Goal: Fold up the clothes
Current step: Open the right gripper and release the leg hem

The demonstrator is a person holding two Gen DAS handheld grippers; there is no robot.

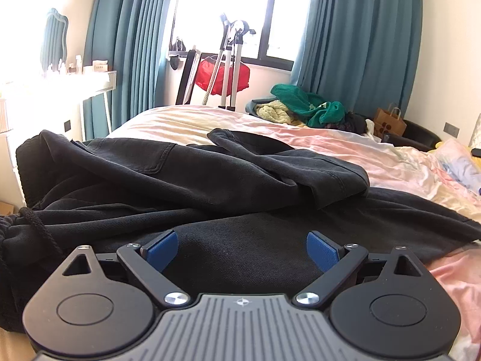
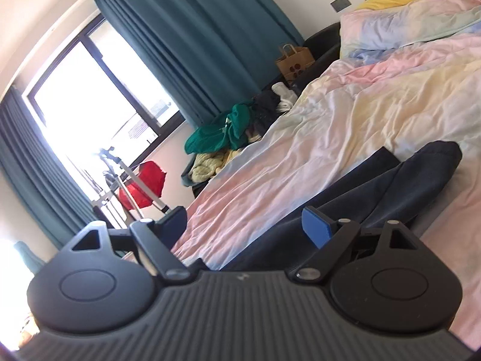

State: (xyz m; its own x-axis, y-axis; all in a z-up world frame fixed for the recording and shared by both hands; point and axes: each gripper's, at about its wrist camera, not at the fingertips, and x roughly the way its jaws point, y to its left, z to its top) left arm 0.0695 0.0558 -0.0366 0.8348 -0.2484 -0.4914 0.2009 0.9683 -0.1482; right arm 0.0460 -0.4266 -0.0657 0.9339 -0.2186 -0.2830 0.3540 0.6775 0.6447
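From the left wrist, the left gripper (image 1: 242, 248) stood wide open just above the black trousers (image 1: 192, 180), which lay rumpled across the near part of the bed (image 1: 315, 141), gripping nothing. From the right wrist, the right gripper (image 2: 245, 227) was also open and empty, tilted, with a trouser leg (image 2: 415, 180) lying on the bedcover beyond its right finger.

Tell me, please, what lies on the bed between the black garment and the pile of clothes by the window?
Only bare pastel bedsheet. In the left wrist view it stretches from the black garment to the pile of clothes, with nothing on it.
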